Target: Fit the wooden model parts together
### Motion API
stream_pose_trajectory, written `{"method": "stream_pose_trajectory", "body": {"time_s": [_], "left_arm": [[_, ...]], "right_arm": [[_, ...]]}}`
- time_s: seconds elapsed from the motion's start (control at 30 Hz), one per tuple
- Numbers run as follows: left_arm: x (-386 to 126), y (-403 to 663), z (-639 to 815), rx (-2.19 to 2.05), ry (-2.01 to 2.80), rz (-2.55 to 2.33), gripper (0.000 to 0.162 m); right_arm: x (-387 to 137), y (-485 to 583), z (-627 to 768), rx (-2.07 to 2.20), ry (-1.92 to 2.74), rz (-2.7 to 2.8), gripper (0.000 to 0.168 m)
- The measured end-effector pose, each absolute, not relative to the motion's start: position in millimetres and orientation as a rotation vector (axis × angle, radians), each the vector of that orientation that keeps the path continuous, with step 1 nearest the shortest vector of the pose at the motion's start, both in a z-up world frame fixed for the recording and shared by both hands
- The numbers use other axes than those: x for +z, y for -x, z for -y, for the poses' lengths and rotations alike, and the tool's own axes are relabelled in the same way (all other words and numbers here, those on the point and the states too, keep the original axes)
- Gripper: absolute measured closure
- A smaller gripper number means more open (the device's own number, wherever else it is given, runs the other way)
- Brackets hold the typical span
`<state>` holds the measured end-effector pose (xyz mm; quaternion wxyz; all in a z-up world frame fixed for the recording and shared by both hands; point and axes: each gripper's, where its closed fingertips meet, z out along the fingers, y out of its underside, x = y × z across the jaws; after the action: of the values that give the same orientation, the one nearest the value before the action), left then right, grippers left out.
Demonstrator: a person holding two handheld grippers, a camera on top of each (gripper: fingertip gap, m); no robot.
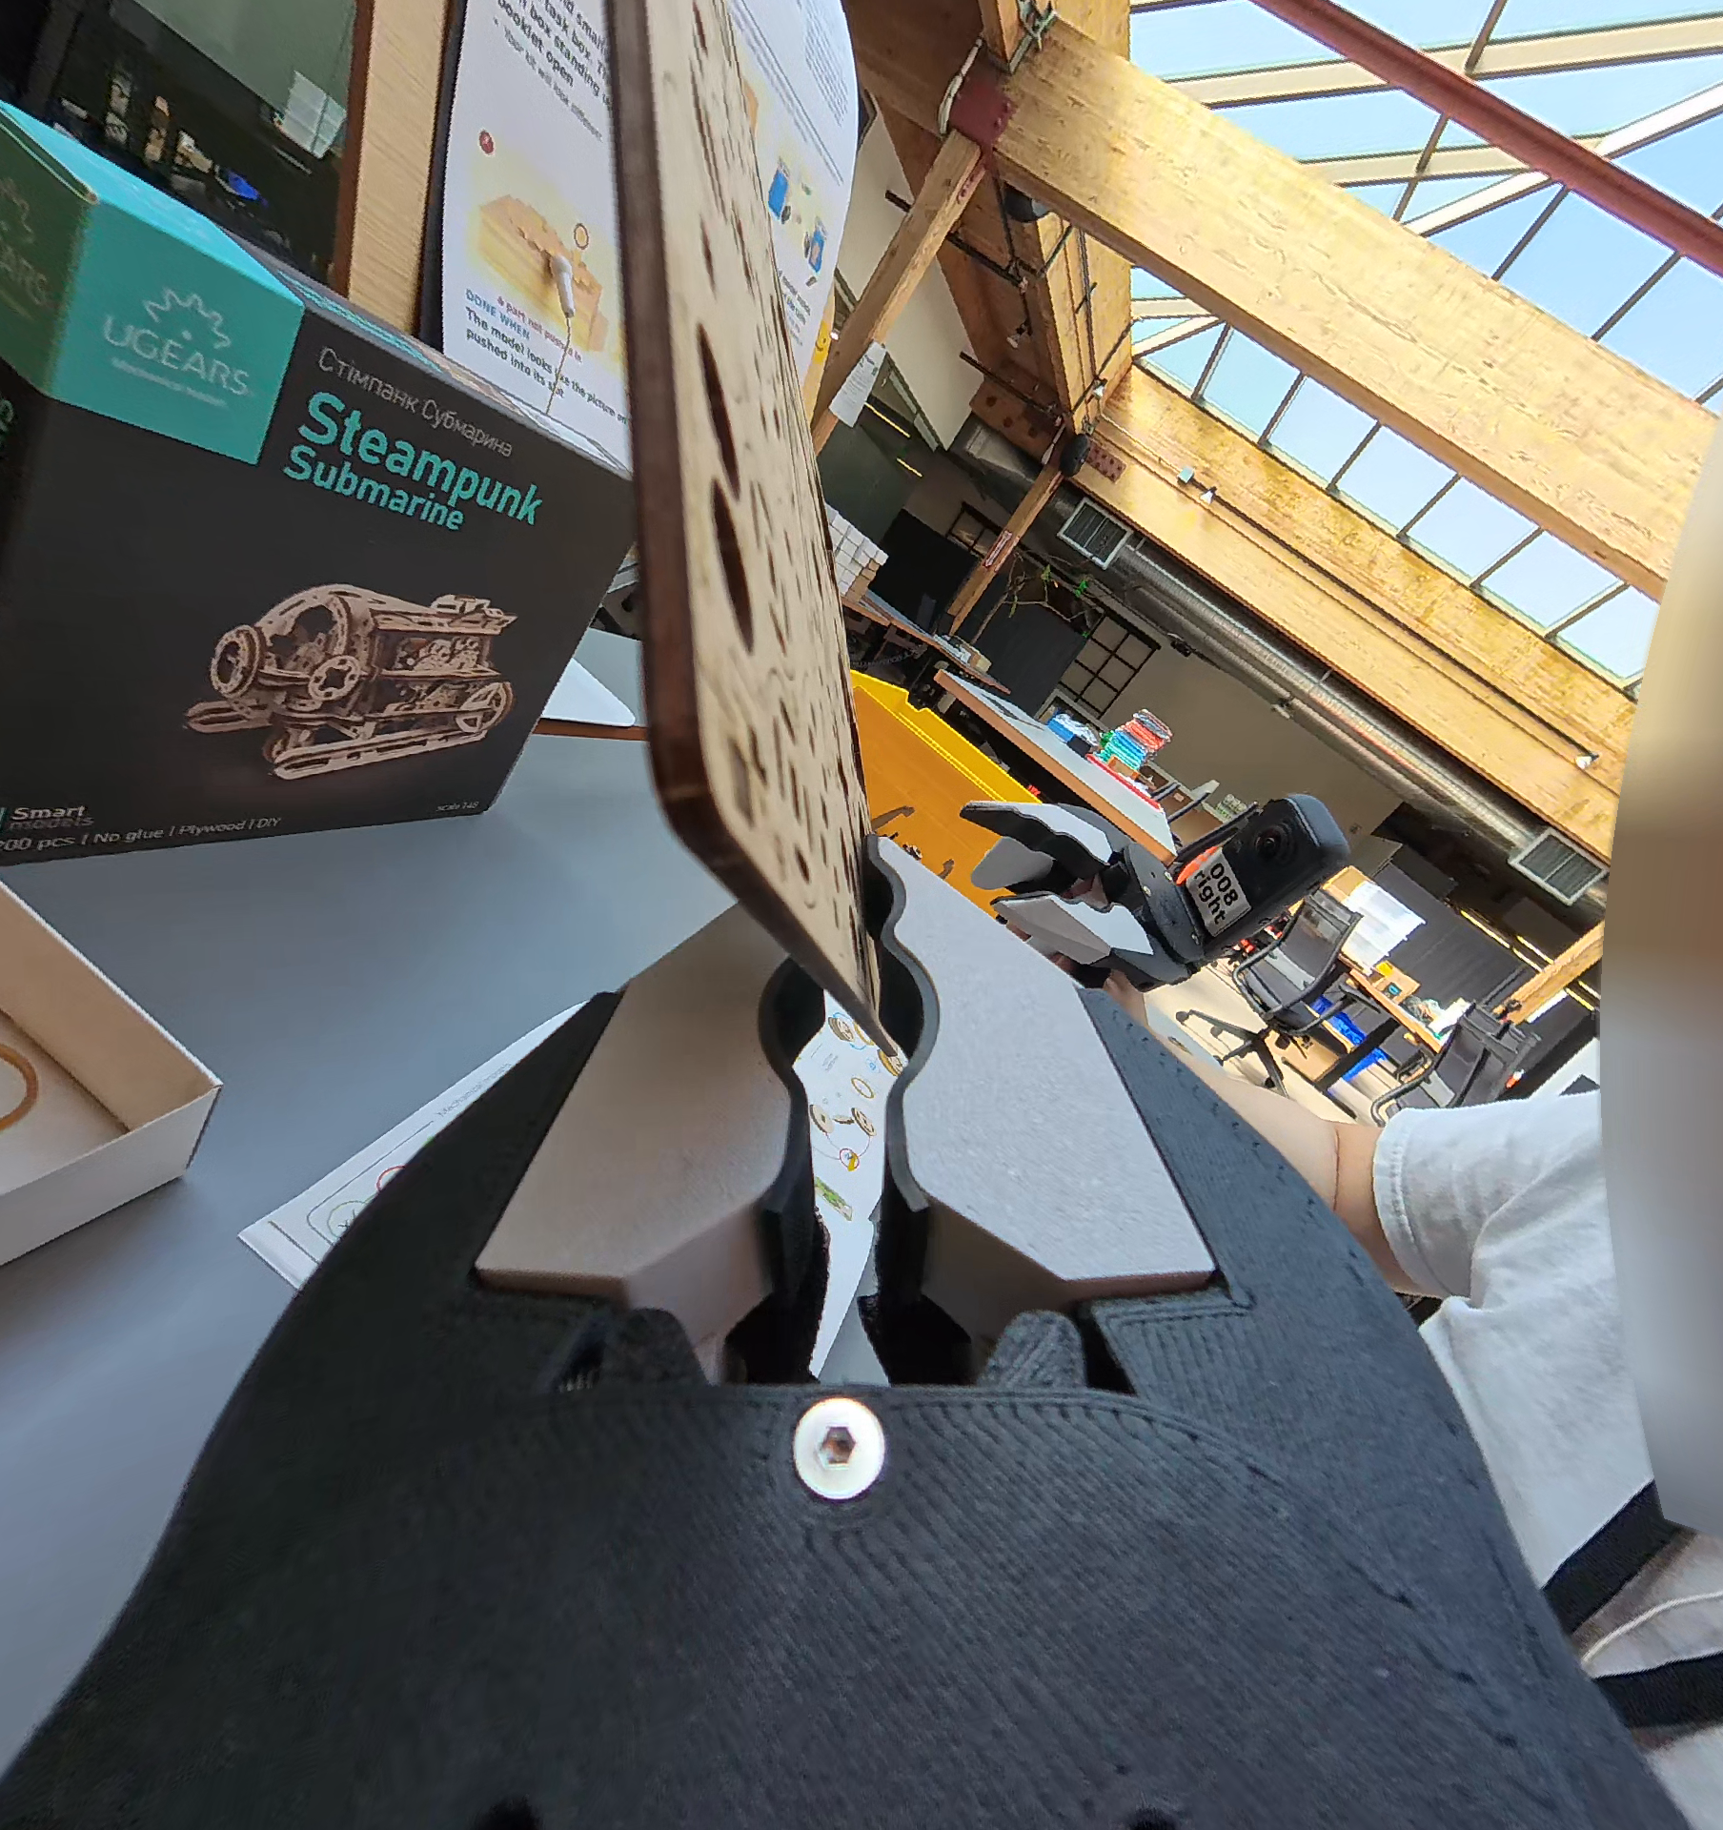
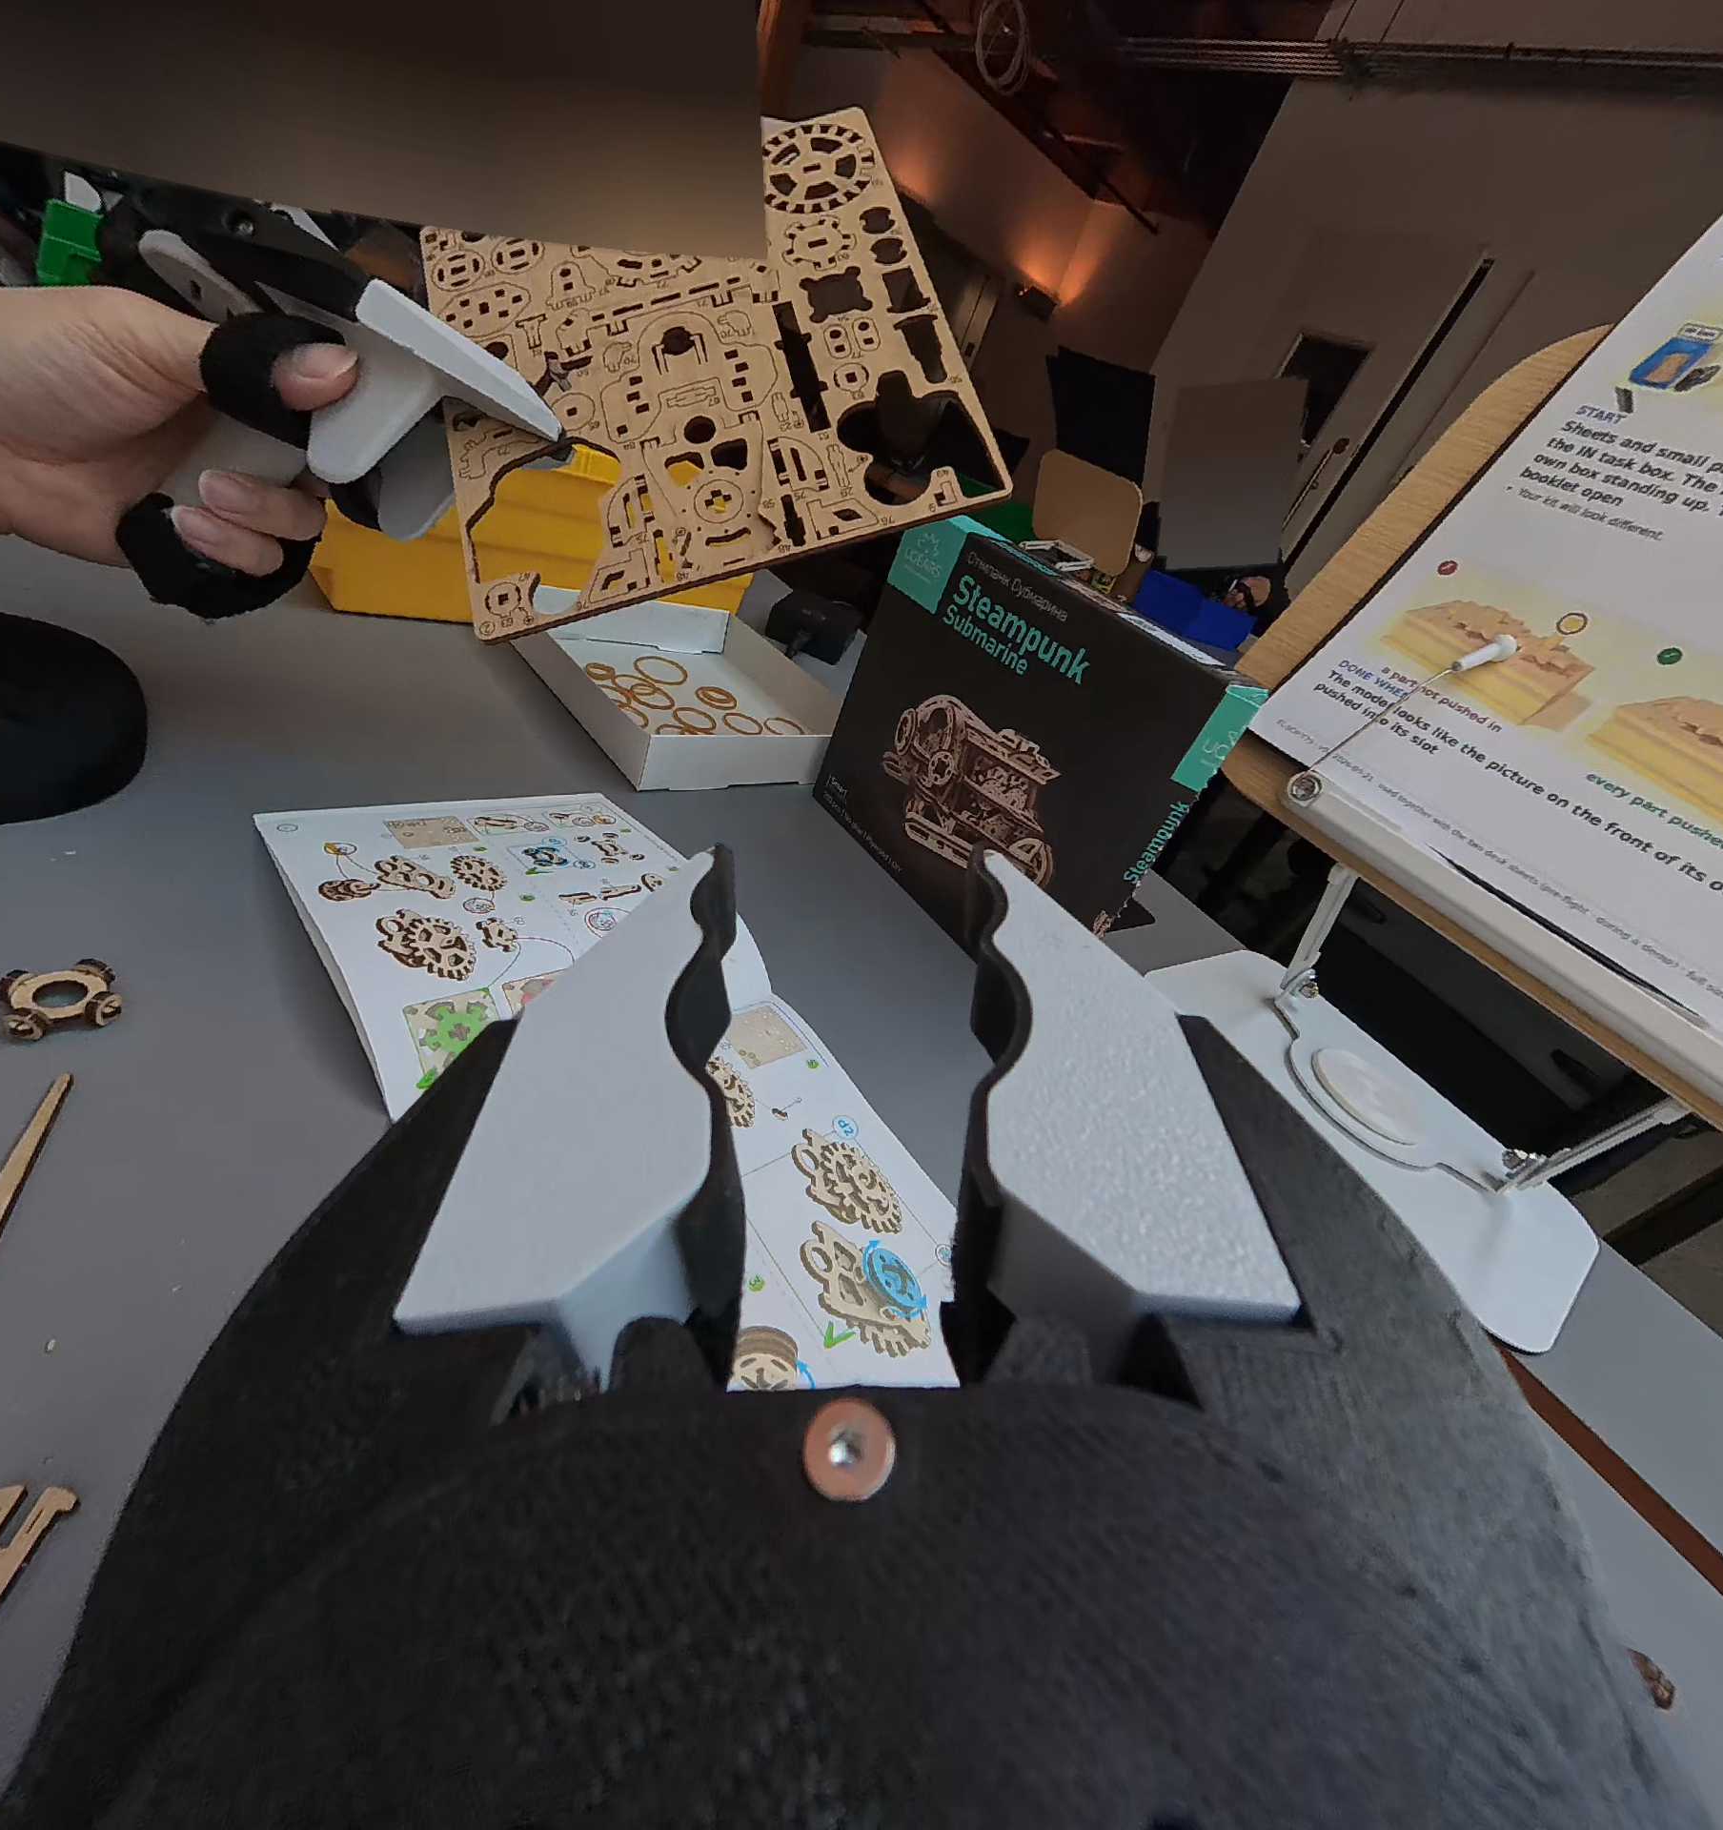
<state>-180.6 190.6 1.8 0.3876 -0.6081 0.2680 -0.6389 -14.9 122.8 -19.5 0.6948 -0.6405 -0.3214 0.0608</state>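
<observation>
Lying in the white tray (image 2: pixel 739 762) are rubber bands (image 2: pixel 661 683); left claw (image 1: pixel 853 990) clamps the plywood sheet (image 2: pixel 699 396), right claw (image 2: pixel 848 891) apart.

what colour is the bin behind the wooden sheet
Bright yellow. The bin shows best in the right wrist view, partly visible through the cut-outs of the wooden sheet.

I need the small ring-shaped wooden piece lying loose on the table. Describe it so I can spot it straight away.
Start at the open instruction booklet lying flat on the grey table, then look left of it. The ring-shaped wooden piece lies alone there, apart from the booklet. Unlike the long thin wooden stick nearer the camera, it is a small ring with four rounded lugs around its rim.
</observation>
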Motion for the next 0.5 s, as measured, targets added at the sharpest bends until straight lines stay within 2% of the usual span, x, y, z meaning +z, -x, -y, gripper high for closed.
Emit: {"method": "stream_pose_trajectory", "body": {"time_s": [0.2,0.5], "left_arm": [[-17.5,184.1,-199.9,-1.553,1.646,-0.724,0.161],[-15.3,177.9,-192.7,-1.609,1.639,-0.734,0.161]], "right_arm": [[-21.2,16.3,-122.6,0.122,1.432,0.733,0.125],[-22.1,15.3,-123.1,0.110,1.435,0.739,0.125]]}}
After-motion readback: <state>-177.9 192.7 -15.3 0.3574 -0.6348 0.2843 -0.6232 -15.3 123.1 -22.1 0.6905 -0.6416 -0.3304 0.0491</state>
